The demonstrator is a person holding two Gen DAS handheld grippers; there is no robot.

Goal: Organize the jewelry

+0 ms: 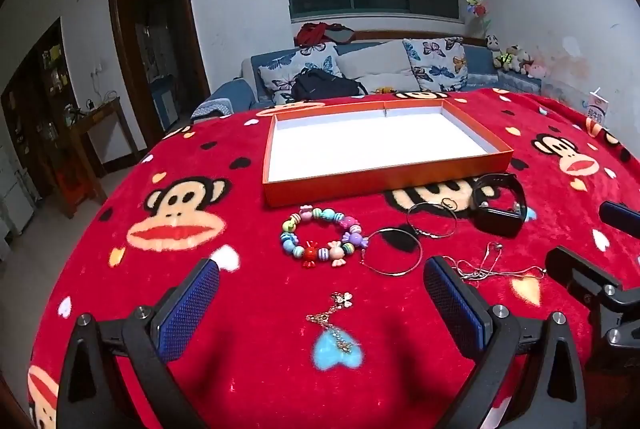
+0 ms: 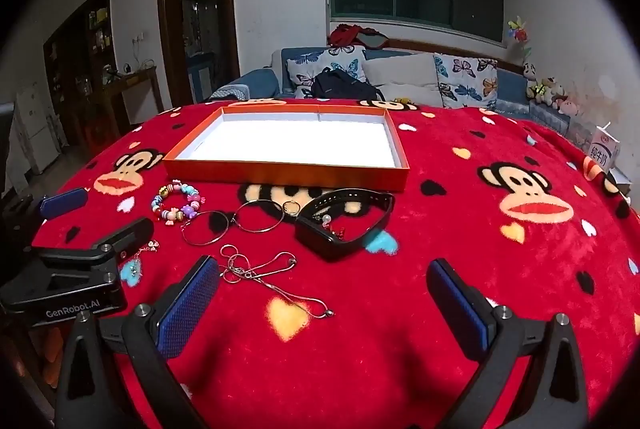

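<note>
Hovering above a desk draped in a red plush monkey-print blanket [image 1: 248,309], the left tool [image 1: 322,303] and the right tool [image 2: 323,299] both stand wide, with nothing between their blue textured pads.

The shallow orange cardboard tray with a white floor [image 1: 384,177] lies toward the far side of the desk, and no jewelry shows inside it. The jewelry lies in a loose row on the blanket just in front of the tray's near wall. From left to right in the left wrist view:
- a bracelet of multicoloured candy-shaped beads [image 1: 320,241];
- two thin silver wire bangles [image 1: 394,251], their rims close together;
- a small ring [image 1: 450,204] beyond the right-hand bangle;
- a black wristband with a rectangular screen [image 1: 498,205], standing on edge.

Nearer the tools, a gold chain with a flower charm [image 1: 338,317] lies between the left tool's fingers as seen in its own view. A tangled thin silver chain necklace [image 2: 264,277] lies just beside the right tool's left finger. A white milk carton [image 2: 605,147] stands at the desk's far right edge.
</note>
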